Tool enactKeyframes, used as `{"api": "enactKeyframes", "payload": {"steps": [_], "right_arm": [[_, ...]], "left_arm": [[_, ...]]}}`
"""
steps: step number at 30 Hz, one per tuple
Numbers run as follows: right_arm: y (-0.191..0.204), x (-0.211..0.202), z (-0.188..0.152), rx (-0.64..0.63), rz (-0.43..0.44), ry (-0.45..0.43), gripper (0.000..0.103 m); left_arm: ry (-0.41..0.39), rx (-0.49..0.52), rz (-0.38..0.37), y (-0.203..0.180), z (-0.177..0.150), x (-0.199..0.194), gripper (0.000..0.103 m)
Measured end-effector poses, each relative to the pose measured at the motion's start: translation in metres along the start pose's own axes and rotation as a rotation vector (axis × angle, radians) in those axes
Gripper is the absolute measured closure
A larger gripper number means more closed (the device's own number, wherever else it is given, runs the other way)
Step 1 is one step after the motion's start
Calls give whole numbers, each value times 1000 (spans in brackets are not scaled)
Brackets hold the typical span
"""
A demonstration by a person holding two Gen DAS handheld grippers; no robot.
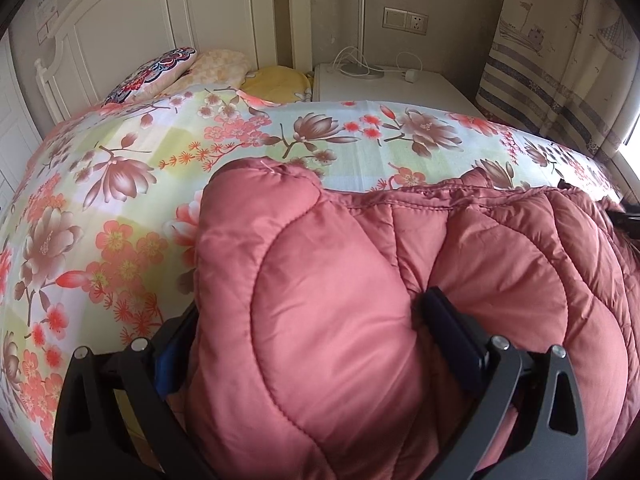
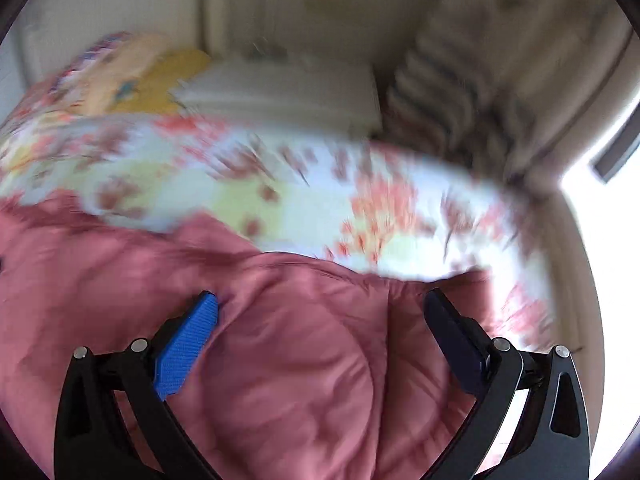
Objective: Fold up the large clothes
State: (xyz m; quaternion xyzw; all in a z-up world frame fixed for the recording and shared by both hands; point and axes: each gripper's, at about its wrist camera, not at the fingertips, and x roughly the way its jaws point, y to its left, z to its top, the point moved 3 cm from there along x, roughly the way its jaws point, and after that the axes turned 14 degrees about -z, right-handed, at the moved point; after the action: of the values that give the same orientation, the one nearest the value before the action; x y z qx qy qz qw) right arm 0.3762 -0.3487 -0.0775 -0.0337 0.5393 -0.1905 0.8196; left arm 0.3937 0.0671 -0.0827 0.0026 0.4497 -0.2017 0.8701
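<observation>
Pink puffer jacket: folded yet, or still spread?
Partly folded: in the left wrist view the pink jacket doubles over itself on the floral bedspread, bulging between the left gripper fingers.

No readable text, brand, number or sign anywhere in either view. Only candidate: a small pale paper sticker (image 1: 47,16) on the white panelled wooden headboard (image 1: 160,28), upper left in the left wrist view, carrying a few faint reddish and grey marks, too small and soft to make out as letters or digits. Nothing printed on the beige wall plate with switch and socket (image 1: 405,21). On the striped pale curtain with sailing-ship drawings (image 1: 560,60), pictures only, no lettering. Right wrist view smeared throughout by motion blur, so nothing legible there either, on any surface.
</observation>
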Motion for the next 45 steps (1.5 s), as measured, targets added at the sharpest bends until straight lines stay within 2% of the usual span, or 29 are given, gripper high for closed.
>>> {"api": "enactKeyframes", "payload": {"steps": [1, 2, 9, 10, 11, 12, 14, 16, 18, 19, 21, 23, 24, 25, 27, 31, 33, 35, 37, 39, 40, 41, 43, 44, 45], "right_arm": [[-6, 9, -2, 51, 76, 9, 4], [-10, 11, -2, 74, 104, 6, 4], [-8, 8, -4, 63, 85, -19, 4], [-8, 8, -4, 64, 85, -20, 4], [-9, 8, -4, 62, 82, -22, 4], [-9, 7, -4, 62, 78, -26, 4], [-9, 7, -5, 65, 72, -34, 4], [-6, 9, -6, 67, 69, -36, 4], [-7, 9, -6, 67, 72, -36, 4], [-7, 9, -6, 67, 73, -36, 4], [-6, 9, -6, 69, 73, -38, 4], [-7, 9, -6, 70, 75, -39, 4], [-7, 8, -6, 74, 79, -40, 4], [-8, 9, -7, 80, 80, -38, 4], [-9, 9, -7, 82, 83, -38, 4], [-10, 9, -7, 83, 88, -41, 4], [-9, 8, -8, 83, 85, -43, 4], [-10, 8, -8, 83, 86, -46, 4], [-10, 7, -8, 85, 89, -46, 4], [-10, 8, -8, 85, 89, -45, 4], [-10, 8, -8, 86, 91, -45, 4], [-9, 8, -8, 87, 91, -45, 4], [-8, 7, -8, 89, 94, -45, 4], [-8, 7, -8, 89, 93, -45, 4], [-8, 7, -8, 89, 92, -45, 4]], "left_arm": [[0, -1, -1, 0, 0, 0, 2], [-1, -2, -2, 0, 0, -1, 2], [14, -14, -10, 2, 2, -2, 2], [14, -21, 20, 1, 5, -9, 2], [-5, -22, 53, 0, 9, -17, 3], [-57, -23, 90, -5, 16, -34, 2], [-160, -22, 50, -23, 30, -63, 2], [-205, 21, -29, -56, 45, -77, 2], [-178, 92, -84, -90, 53, -68, 2], [-133, 162, -97, -115, 55, -51, 2], [-43, 246, -71, -142, 50, -12, 2], [69, 288, -35, -154, 37, 38, 2], [87, 286, -59, -154, 31, 56, 2], [71, 248, -100, -149, 32, 60, 2], [88, 195, -132, -140, 36, 62, 2], [104, 202, -140, -137, 37, 57, 2], [86, 192, -151, -130, 43, 46, 2], [31, 182, -127, -117, 49, 25, 2], [-4, 176, -63, -95, 56, 12, 2], [5, 137, 12, -58, 59, 14, 2], [32, 93, 17, -36, 56, 22, 2], [67, 41, -11, -17, 50, 33, 2], [83, -86, -158, 7, 44, 46, 2], [56, -101, -177, 11, 46, 42, 2], [62, -89, -160, 9, 46, 43, 2]]}}
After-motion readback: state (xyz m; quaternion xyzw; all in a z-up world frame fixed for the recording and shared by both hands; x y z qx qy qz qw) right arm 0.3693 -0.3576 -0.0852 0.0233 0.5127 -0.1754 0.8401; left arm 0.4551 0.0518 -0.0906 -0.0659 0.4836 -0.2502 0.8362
